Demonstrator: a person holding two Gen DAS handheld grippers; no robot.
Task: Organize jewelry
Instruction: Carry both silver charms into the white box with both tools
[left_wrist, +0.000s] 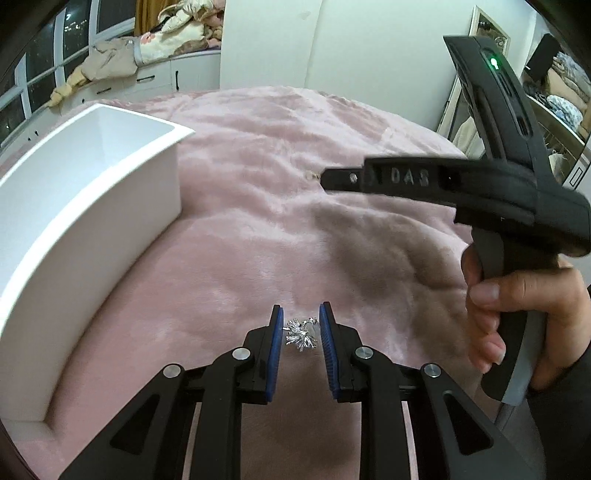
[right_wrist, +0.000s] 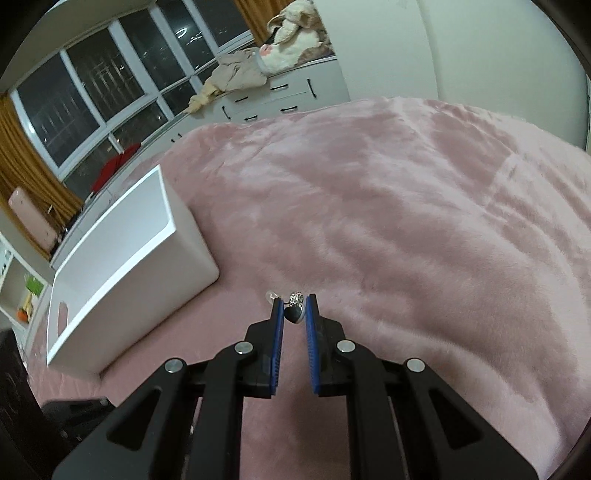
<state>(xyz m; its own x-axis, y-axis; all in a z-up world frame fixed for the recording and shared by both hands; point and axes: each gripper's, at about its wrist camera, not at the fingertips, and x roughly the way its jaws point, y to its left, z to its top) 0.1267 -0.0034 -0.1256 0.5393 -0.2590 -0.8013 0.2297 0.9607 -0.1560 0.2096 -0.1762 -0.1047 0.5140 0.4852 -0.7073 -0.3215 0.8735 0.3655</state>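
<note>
A: What's past the fluffy pink plush blanket (right_wrist: 406, 206)?

B: Dark multi-pane windows (right_wrist: 96, 92) with mustard curtains (right_wrist: 22, 155), and low white drawers (right_wrist: 273, 99) piled with beige clothes (right_wrist: 236, 74).

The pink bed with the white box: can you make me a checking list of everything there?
Surface: fluffy pink blanket, rumpled.
Job's things: white box, open-topped, looks empty; silver sparkly piece; dark heart charm.
Clutter: nothing seen on the blanket.
Grippers: left gripper closed on the silver piece; right gripper closed on the heart charm.
Cables: nothing seen.
Surroundings: dark windows, white drawers with heaped clothes.
</note>
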